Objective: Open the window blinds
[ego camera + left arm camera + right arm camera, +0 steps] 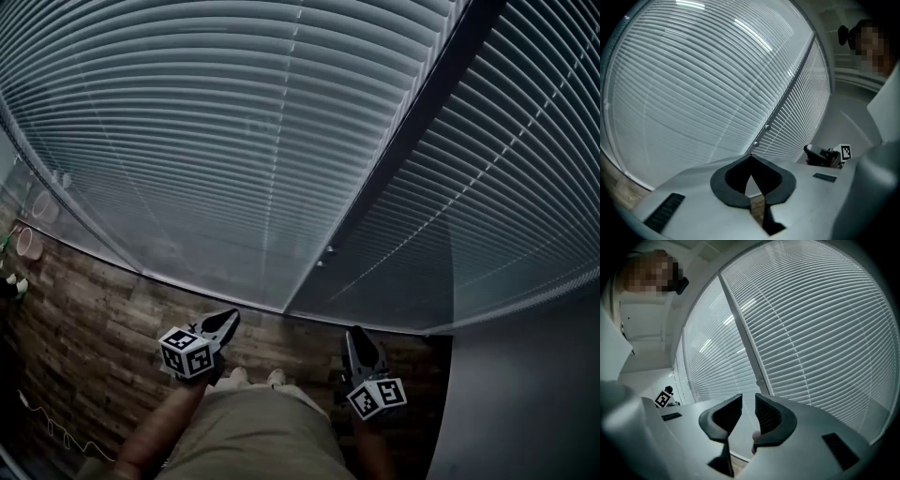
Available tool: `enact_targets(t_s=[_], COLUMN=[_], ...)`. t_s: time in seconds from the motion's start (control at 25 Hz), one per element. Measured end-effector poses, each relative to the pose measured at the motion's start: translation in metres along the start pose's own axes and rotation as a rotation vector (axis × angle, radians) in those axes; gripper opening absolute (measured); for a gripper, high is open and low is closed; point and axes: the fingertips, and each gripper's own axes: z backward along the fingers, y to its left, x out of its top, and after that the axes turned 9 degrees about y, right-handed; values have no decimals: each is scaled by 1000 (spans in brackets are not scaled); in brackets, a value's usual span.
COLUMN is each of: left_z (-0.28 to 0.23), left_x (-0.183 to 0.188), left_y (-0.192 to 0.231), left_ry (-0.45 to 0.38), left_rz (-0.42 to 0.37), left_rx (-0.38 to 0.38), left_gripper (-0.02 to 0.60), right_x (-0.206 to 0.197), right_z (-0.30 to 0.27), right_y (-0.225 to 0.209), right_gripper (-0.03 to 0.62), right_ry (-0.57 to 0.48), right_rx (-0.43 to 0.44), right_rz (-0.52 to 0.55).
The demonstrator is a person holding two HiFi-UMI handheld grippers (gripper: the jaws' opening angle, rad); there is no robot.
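Blinds [234, 141] hang fully down right ahead, slats closed. Left gripper [229, 320] is pinched together and right gripper [357, 334] slightly apart. Both are empty and low, probably lining up a reach.

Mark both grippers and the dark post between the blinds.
left gripper [231, 317], head view, at its tips.
right gripper [356, 332], head view, at its tips.
dark post [422, 112], head view, upper stretch.
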Motion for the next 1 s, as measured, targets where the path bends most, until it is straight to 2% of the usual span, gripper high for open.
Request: enact_targets(t_s=[0.16, 0.56, 0.8, 1.0], left_z=[-10, -23, -28, -28], left_x=[7, -26, -41, -31], left_y=[-20, -34, -40, -40], left_ry=[-8, -10, 12, 3], left_rz=[-6, 18, 27, 18], left_rx=[11, 65, 68, 60], left_gripper=[11, 11, 11, 11], right_x=[7, -12, -22, -27], right_z=[2, 4, 10, 4], right_y=[-16, -40, -52, -60], right_gripper=[91, 89, 90, 91], right_ry=[16, 42, 51, 61], right_rx=[14, 72, 65, 34], right_rz=[-18, -35, -73, -101])
